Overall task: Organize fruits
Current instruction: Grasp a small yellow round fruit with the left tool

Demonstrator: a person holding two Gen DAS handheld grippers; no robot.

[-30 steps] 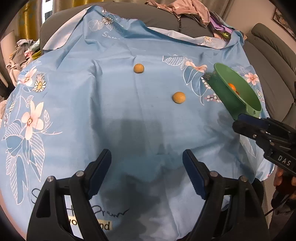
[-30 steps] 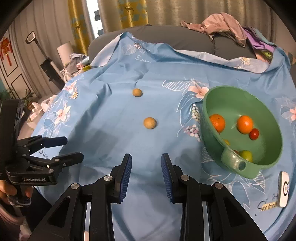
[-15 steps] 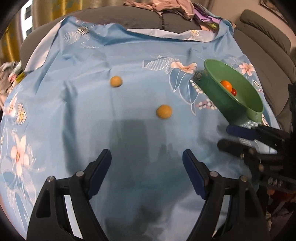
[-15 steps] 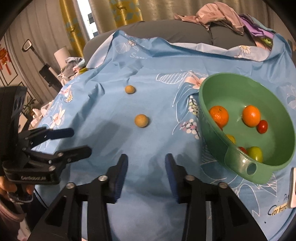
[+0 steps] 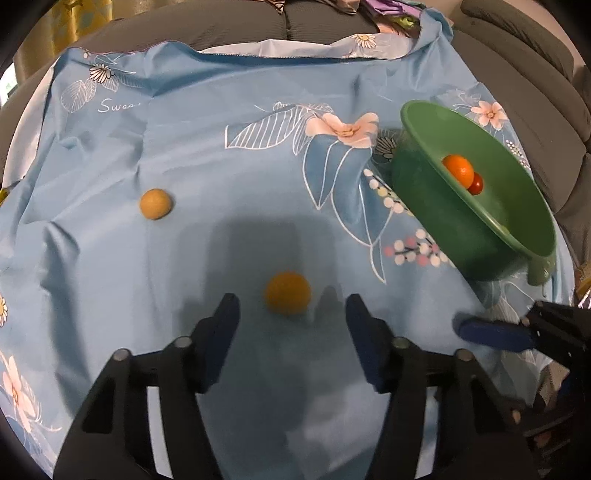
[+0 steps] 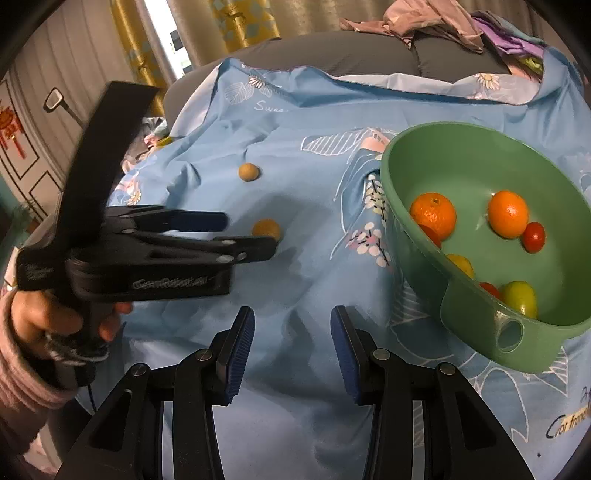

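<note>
On the far left of the right wrist view, a hand [image 6: 55, 321] in a pink sleeve [image 6: 22, 376] grips the black handle of the left gripper [image 6: 251, 232]. Its two fingers reach out toward the green bowl [image 6: 476, 332] and straddle the near fruit [image 5: 287, 298], a small tan ball lying on the blue flowered cloth [image 5: 221, 147]. In the left wrist view this fruit sits just ahead of the fingertips, in line with the gap between them and not yet inside it. The jaws have just been closing, yet they are still parted, the pads clear of the fruit and nothing gripped.

A second tan fruit [image 5: 155, 204] lies farther from the bowl, well apart from the first and nearer the far edge of the cloth.

The right gripper [image 6: 291, 332] hangs over bare cloth on the near side of the bowl, beside the bowl's holed handle tab. Its jaws have opened a little and now stand apart on nothing. From the left wrist view only one of its blue fingers [image 5: 491, 334] shows, just in front of the bowl.

The bowl rests on the cloth to the right of both loose fruits. Inside it lie two oranges [image 6: 433, 214], a small red tomato [image 6: 533, 237], a yellow fruit [image 6: 460, 265] partly hidden by the rim, and a yellow-green fruit [image 6: 521, 297] near the handle tab. Behind the bowl, beyond the cloth's edge, a grey sofa [image 6: 332, 51] carries a heap of clothes [image 6: 436, 22].
</note>
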